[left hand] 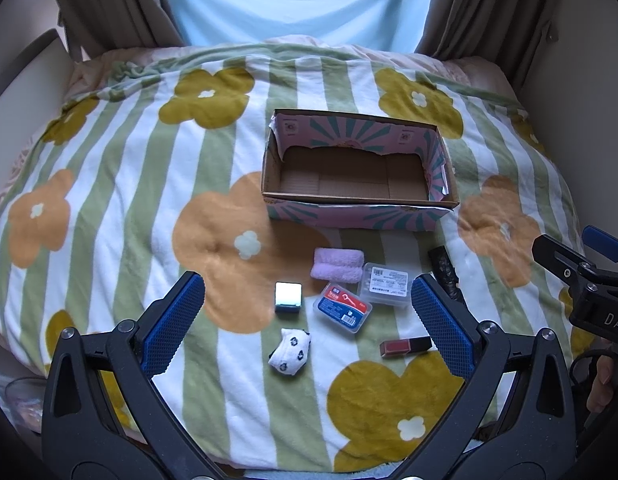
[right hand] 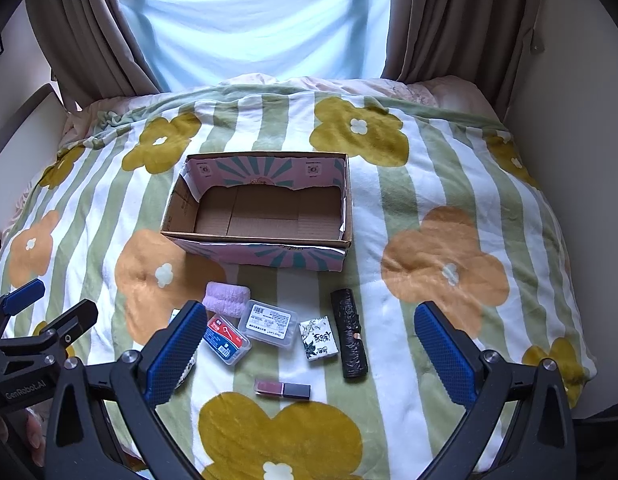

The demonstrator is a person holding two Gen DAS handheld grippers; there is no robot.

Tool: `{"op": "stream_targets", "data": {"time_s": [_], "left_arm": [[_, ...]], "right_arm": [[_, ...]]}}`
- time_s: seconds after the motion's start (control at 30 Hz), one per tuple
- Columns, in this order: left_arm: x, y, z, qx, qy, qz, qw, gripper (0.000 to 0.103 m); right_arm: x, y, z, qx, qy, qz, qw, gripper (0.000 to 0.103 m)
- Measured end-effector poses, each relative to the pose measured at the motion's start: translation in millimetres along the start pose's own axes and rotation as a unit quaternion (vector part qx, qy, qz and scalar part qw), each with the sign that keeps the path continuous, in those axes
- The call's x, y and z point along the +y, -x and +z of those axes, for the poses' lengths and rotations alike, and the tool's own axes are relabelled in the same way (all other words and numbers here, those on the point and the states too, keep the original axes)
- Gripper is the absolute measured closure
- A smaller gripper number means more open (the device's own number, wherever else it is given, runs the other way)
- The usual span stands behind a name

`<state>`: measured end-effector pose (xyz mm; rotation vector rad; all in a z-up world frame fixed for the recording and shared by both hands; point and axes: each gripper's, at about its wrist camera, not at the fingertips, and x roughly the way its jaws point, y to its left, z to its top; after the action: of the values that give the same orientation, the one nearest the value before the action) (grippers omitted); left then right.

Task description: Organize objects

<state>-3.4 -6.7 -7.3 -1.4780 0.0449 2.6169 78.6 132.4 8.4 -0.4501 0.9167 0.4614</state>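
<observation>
Both claws stand wide and hold nothing — the left gripper [left hand: 308,322] above the near items, the right gripper [right hand: 309,344] beside it. The open cardboard box [right hand: 265,254] sits mid-blanket [right hand: 429,184], nothing inside. Laid out just in front of it: lilac towel roll [right hand: 227,294], floss case [right hand: 225,338], clear plastic box [right hand: 269,323], tissue pack [right hand: 319,338], black roll [right hand: 349,334], lipstick [right hand: 283,389], silver cube [left hand: 288,297] and spotted sock ball [left hand: 289,351].

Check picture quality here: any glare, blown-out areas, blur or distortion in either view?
Left wrist: window bright but not clipped, silver cube glares on top, bed edges bow from fisheye. Right wrist: same backlight, items sharp, plastic case slightly shiny, corners vignetted black.
</observation>
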Motion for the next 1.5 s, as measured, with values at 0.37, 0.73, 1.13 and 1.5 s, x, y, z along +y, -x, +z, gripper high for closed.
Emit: {"op": "stream_targets", "data": {"time_s": [0.37,0.73,1.13,1.5], "left_arm": [[0.2,0.2,0.9,0.000,-0.005,-0.003,1.0000,0.001],[5.7,-2.8,4.6,0.007,0.010,-0.011,0.9999,0.001],[28.2,-38.8,-36.0,0.051,0.064,-0.011,0.9966,0.001],[32.6,-119.4,-94.6,0.109,0.095,0.022,0.9892,0.001]], "right_arm": [[0.8,-0.5,-0.2,0.000,-0.005,-0.003,1.000,0.000],[4.3,-2.7,9.4,-0.001,-0.013,-0.005,1.000,0.000],[-14.1,-32.6,-21.8,0.029,-0.123,-0.057,0.990,0.000],[-53.6,-110.4,-63.5,0.094,-0.112,-0.056,0.988,0.004]]}}
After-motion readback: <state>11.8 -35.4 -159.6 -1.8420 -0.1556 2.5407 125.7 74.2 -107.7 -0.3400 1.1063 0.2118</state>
